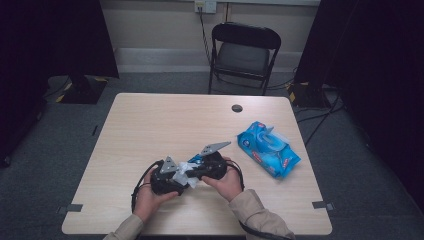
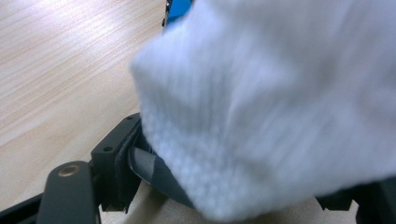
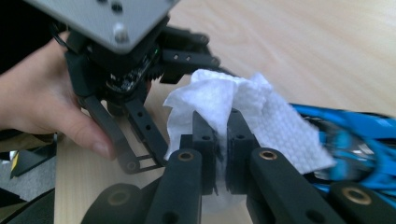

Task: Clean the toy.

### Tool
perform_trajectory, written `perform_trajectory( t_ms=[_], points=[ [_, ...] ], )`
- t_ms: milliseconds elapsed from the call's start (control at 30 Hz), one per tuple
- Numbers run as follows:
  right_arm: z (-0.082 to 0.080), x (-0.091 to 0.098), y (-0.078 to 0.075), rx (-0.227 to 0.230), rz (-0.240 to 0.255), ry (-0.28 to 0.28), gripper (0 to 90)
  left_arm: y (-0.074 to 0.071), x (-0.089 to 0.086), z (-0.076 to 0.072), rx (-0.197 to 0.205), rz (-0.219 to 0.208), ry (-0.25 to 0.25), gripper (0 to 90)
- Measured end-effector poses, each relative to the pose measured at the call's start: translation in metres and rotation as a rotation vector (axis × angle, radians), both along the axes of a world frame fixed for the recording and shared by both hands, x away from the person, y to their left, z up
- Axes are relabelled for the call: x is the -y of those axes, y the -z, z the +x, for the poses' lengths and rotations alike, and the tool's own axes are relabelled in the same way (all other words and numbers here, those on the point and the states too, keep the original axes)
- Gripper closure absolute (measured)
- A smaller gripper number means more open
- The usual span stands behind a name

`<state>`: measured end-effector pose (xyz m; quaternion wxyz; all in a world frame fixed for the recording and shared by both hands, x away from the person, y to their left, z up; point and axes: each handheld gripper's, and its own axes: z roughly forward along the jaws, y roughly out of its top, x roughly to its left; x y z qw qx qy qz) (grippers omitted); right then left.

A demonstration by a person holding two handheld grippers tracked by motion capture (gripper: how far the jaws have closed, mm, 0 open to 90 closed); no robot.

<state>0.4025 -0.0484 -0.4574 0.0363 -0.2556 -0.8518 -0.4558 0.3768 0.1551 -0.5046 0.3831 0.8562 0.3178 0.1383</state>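
Note:
A white wipe [image 1: 185, 169] hangs between the two grippers over the table's front middle. My right gripper [image 3: 219, 126] is shut on it, its pads pinching a fold while the rest of the sheet [image 3: 275, 126] bunches above and to the right. In the high view the right gripper [image 1: 196, 167] points left at my left gripper [image 1: 180, 175]. The left gripper [image 2: 243, 186] has its jaws wide apart, with the blurred wipe [image 2: 280, 102] lying across the gap close to the camera. I cannot see its pads pressing on the sheet. A hand holds each gripper.
A blue pack of wipes [image 1: 268, 149] lies on the wooden table [image 1: 150, 125] to the right of the hands, and its blue edge [image 3: 359, 140] is just past the wipe. A black folding chair [image 1: 243, 52] stands behind the table.

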Motion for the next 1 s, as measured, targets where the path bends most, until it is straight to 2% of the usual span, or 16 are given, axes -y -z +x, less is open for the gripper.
perform_trajectory(
  t_ms=[133,200,267,433,733,800,1000],
  points=[
    [0.0,-0.01,0.015,-0.009,-0.045,0.004,85.5,0.0,0.0,0.0,0.0,0.0,0.0,23.6],
    [0.001,-0.01,0.02,-0.017,-0.037,0.012,85.5,0.0,0.0,0.0,-0.001,0.0,0.0,23.6],
    [0.002,-0.008,0.022,-0.02,-0.017,0.008,85.6,0.0,0.0,0.0,0.0,0.0,0.0,23.6],
    [0.001,-0.006,0.02,0.002,-0.042,0.017,85.6,0.0,0.0,0.0,-0.001,-0.002,-0.001,23.6],
    [0.01,0.025,0.024,0.018,-0.079,0.102,85.6,0.0,0.0,0.0,0.0,-0.002,-0.001,23.6],
    [0.013,0.031,0.025,0.008,-0.065,0.119,85.6,0.0,0.0,0.0,0.0,-0.001,0.0,23.6],
    [0.02,0.043,0.024,0.017,-0.068,0.168,85.6,0.0,0.0,0.0,-0.001,-0.002,-0.001,23.6]
  ],
)
